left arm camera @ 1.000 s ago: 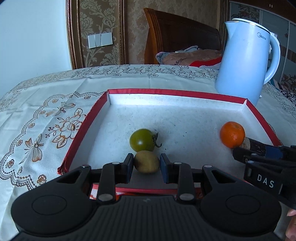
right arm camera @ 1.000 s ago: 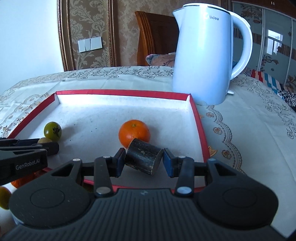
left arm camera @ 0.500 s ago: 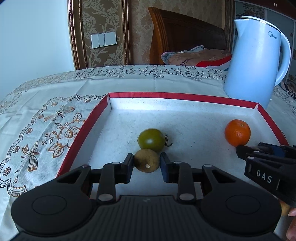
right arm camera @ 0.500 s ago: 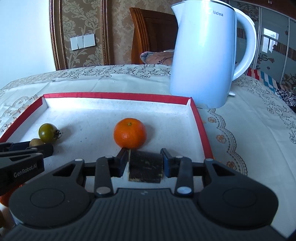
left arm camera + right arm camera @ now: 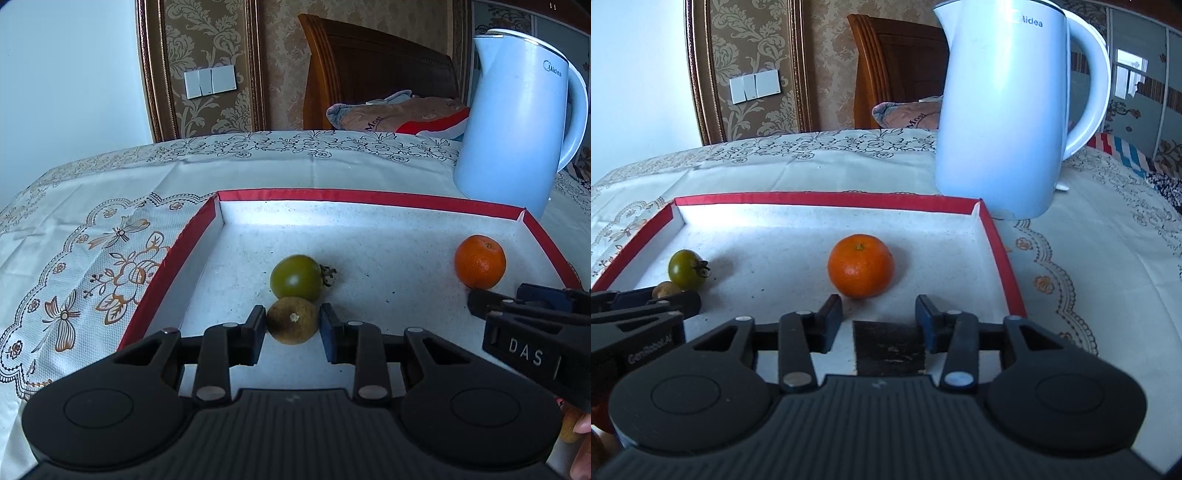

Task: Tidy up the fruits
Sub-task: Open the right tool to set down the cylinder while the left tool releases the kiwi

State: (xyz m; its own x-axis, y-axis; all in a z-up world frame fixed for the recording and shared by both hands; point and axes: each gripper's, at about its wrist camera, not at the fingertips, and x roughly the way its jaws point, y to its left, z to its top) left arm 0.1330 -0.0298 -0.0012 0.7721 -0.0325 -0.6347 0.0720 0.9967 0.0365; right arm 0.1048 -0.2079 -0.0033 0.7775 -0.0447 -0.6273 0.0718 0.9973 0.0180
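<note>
We see a shallow red-edged tray (image 5: 177, 254) lying on a floral tablecloth (image 5: 92, 236), with a pale blue Midea electric kettle (image 5: 1004, 110) standing just beyond its far right corner. Our left gripper (image 5: 293, 321) is pinching a small brown kiwi (image 5: 292, 320) between its two pads, low over the tray's white floor near the front edge. A green tomato (image 5: 295, 277) lies just behind the kiwi, touching or nearly touching it, its dried stem pointing right. Toward the right side of the tray sits an orange mandarin (image 5: 860, 265), well apart from the tomato. Our right gripper (image 5: 879, 317) has its jaws opening: a dark, flat-faced brown piece (image 5: 890, 347), which we cannot identify more closely, stands on the tray floor between them, with a clear gap on its left side, while its right side is close to or touching the right pad. The mandarin rests just beyond that gripper's fingertips. At the lower right of the left wrist view a bit of the person's hand (image 5: 581, 443) shows behind the right gripper.
</note>
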